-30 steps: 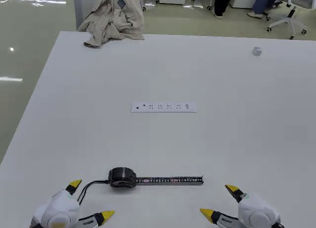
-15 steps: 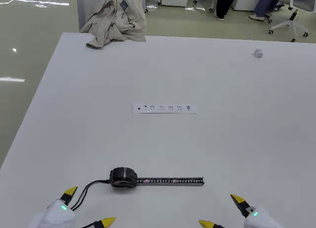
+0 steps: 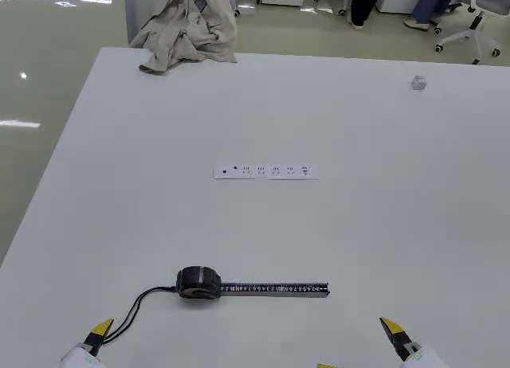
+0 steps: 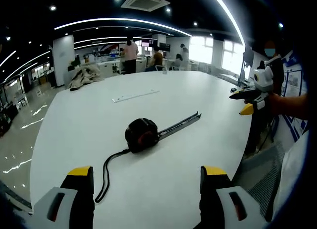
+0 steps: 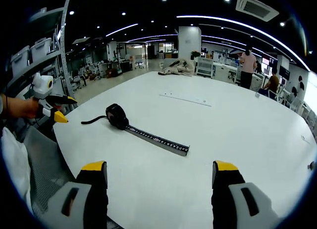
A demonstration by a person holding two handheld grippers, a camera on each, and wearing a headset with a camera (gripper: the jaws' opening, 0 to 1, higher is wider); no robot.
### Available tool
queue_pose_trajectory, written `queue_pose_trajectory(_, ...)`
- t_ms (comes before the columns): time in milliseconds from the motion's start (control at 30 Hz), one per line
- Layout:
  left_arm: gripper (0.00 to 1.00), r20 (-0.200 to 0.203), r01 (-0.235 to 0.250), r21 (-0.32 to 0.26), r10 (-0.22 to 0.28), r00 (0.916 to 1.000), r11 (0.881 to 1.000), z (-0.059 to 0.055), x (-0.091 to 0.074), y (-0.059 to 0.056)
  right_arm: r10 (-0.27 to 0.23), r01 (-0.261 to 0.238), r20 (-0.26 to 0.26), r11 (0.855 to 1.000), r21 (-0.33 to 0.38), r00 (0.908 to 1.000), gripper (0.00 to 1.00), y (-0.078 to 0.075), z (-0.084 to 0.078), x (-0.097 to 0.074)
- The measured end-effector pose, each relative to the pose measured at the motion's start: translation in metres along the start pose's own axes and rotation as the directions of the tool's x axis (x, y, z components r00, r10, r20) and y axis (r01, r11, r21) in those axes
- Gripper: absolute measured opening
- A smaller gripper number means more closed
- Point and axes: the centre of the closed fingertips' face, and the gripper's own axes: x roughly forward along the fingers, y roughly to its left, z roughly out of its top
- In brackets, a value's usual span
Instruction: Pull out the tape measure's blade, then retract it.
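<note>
1. Lying in the lower middle of the head view, the black tape measure (image 3: 198,283) sits on the white surface (image 3: 382,225). Its blade (image 3: 275,289) is drawn out flat toward the right of the frame — the tip stops a little right of centre.
2. A dark cord (image 3: 131,312) loops from the case's left side down toward the lower left corner.
3. The left tool (image 4: 146,172) has its two yellow-tipped jaws spread wide with nothing between them. In its own view the tape measure lies ahead in the middle of the frame, apart from the jaws.
4. The right tool (image 5: 159,165) is likewise spread wide and empty — its view has the blade's end near the centre and the case up and to the left, both clear of the jaws.
5. In the head view one yellow tip pokes in at the lower left edge and another at the lower right edge, each apart from the tape measure.
6. A white power strip (image 3: 265,172) lies in the middle of the frame, well above the tape measure.
7. A beige cloth (image 3: 185,29) is heaped at the upper left by the surface's far edge, and a small grey object (image 3: 419,83) sits at the upper right.
</note>
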Motion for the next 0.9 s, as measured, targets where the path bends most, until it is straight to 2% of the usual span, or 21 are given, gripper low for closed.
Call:
queue_pose_trajectory(233,0.90,0.002,-0.022,0.000,0.022,0.9998,1.000,0.006,-0.010,0.006,-0.004,0.004,-0.003,1.000,0.021,1.0000,0.93,0.004,-0.001,-0.011)
queue_pose_trajectory(333,0.91,0.002,-0.024,-0.007,0.024,0.9997,1.000,0.007,-0.014,0.005,-0.002,0.003,-0.006,1.000,0.023,1.0000,0.94,0.008,-0.002,-0.015)
queue_pose_trajectory(433,0.92,-0.005,-0.022,-0.005,0.022,0.9997,1.000,0.006,-0.017,0.002,-0.007,0.007,-0.008,1.000,0.030,0.9999,0.94,0.009,-0.004,-0.017)
queue_pose_trajectory(533,0.95,-0.033,-0.016,-0.022,0.015,0.9993,1.000,-0.004,-0.019,-0.003,-0.009,0.010,-0.007,0.999,0.038,0.9999,0.94,0.010,-0.005,-0.018)
queue_pose_trajectory(667,0.95,-0.043,-0.020,-0.028,0.018,0.9989,0.999,-0.009,-0.022,-0.007,-0.012,0.012,-0.007,0.999,0.042,0.9999,0.94,0.011,-0.006,-0.020)
queue_pose_trajectory(900,0.99,-0.043,-0.023,-0.037,0.021,0.9989,0.999,-0.010,-0.021,-0.009,-0.011,0.011,0.009,0.999,0.047,0.9999,0.95,0.011,-0.002,-0.023)
